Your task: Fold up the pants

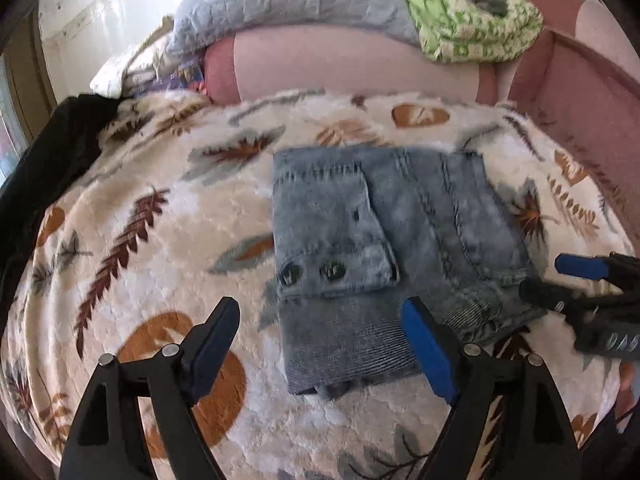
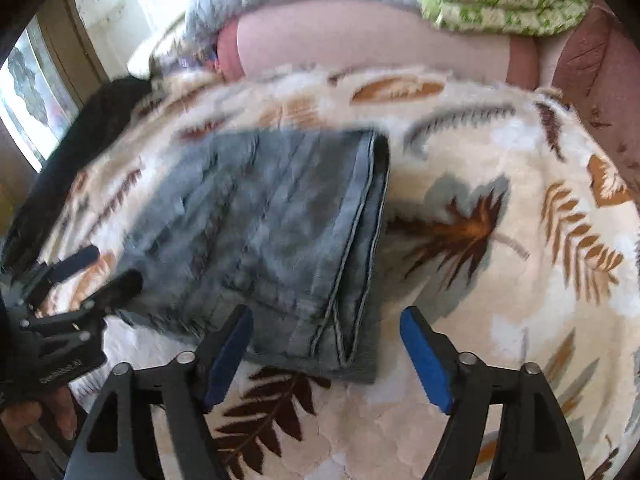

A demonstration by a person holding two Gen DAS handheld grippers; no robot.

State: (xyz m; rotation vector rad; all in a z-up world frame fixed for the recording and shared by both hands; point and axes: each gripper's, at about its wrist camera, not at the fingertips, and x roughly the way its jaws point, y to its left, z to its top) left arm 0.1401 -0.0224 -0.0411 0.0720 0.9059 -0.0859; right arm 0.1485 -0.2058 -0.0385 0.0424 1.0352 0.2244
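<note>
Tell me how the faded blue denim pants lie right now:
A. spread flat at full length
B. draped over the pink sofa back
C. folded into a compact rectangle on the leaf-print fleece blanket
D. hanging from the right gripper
C: the faded blue denim pants lie folded on the leaf-print fleece blanket, with both the left gripper and the right gripper open and holding nothing.

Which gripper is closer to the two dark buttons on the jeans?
Left. The left gripper hangs open just below the buttons, while the right gripper is off at the jeans' right edge.
</note>
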